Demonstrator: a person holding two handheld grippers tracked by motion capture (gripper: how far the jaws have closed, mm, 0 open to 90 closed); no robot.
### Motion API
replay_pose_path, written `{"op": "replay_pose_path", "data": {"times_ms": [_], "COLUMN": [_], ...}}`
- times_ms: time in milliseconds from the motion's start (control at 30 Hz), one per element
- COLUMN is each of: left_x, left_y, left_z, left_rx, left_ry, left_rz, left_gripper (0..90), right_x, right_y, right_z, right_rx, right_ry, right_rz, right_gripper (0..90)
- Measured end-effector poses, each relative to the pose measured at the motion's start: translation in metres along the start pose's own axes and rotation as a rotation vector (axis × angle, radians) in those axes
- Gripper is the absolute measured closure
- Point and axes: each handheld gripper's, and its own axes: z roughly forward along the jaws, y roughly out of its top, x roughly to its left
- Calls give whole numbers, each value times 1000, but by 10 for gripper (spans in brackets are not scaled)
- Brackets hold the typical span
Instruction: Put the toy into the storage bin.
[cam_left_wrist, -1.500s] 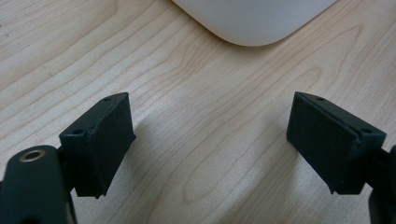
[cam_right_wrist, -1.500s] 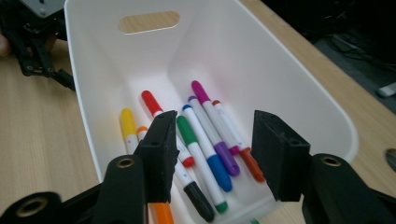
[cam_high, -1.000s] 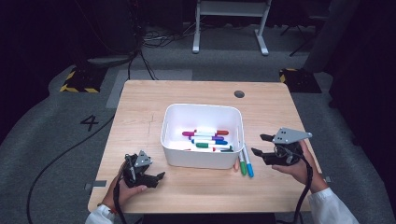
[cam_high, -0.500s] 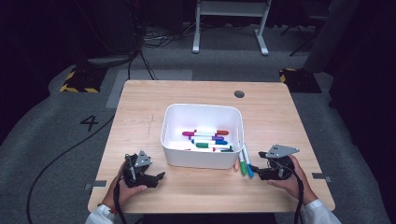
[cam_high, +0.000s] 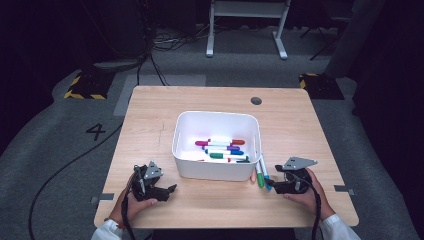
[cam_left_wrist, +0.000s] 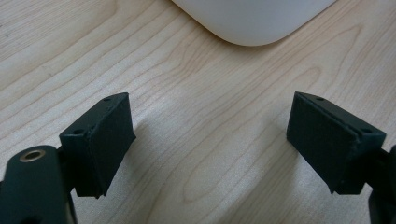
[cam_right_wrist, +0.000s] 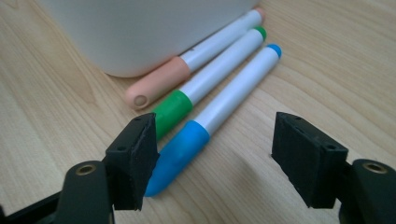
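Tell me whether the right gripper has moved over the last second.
Yes. The right gripper has come down and toward the person, from level with the white plastic bin's right side to the marker caps by its front corner.

The high view looks forward and down on the whole table (cam_high: 150, 115) from above its near edge. Both gripper views sit low beside the white bin (cam_high: 216, 145), facing its near wall (cam_left_wrist: 254, 18) (cam_right_wrist: 140, 32), which all three share

Blue-capped marker (cam_right_wrist: 219, 121) flat beside green marker (cam_right_wrist: 205, 88)
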Motion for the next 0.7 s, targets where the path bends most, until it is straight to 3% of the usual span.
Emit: {"op": "replay_pose_path", "data": {"times_ms": [133,333,400,500,567,700], "left_x": [0,0,0,0,0,0], "left_y": [0,0,0,0,0,0], "left_z": [0,0,0,0,0,0], "left_rx": [0,-1,-1,-1,0,-1], "left_ry": [-3,-3,-3,-3,-2,-3], "left_rz": [-2,-4,-4,-4,-1,-2], "left_gripper": [149,149,149,149,149,149], "right_x": [-4,-2,-7,-17,-25,-38], "right_y": [-3,-5,-8,-14,-18,-22], "right_z": [1,4,5,5,3,-1], "right_rx": [0,22,25,28,17,2], "right_ry": [6,-23,-43,-108,-115,-105], "right_rz": [25,11,29,47,84,110], "right_gripper": [313,344,377,444,505,662]}}
